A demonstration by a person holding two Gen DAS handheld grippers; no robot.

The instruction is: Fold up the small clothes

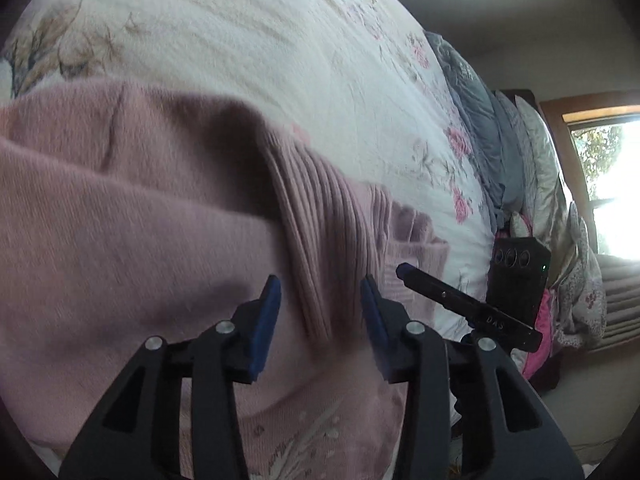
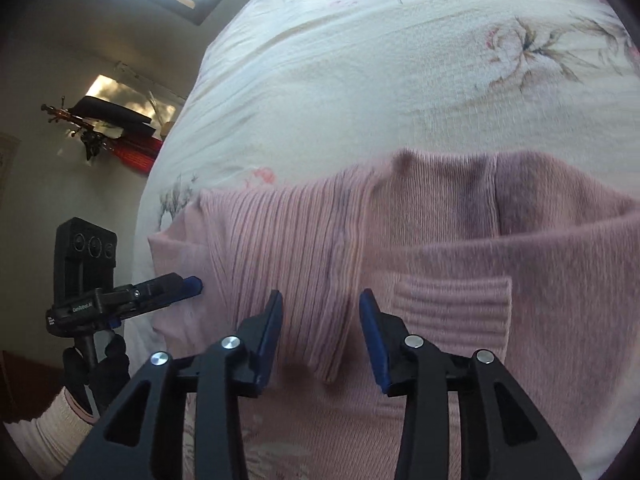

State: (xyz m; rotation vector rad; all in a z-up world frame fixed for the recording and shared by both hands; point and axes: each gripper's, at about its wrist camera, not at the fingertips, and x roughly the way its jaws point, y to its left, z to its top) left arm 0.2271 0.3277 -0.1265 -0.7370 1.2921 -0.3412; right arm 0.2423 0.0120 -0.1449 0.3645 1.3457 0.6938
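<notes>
A pink knitted sweater lies folded over on a floral bedspread. Its ribbed hem rises in a ridge. My left gripper is open, with that ribbed ridge running between its blue pads. My right gripper is open too, straddling the same ribbed fold from the other side. A ribbed cuff lies flat just right of it. Each gripper shows in the other's view: the right gripper tip rests at the sweater's edge, and the left gripper touches the hem corner.
The white floral bedspread stretches far beyond the sweater. Grey and patterned pillows line the bed's right side beside a bright window. A gloved hand holds the left gripper's handle. A wall shelf hangs past the bed's edge.
</notes>
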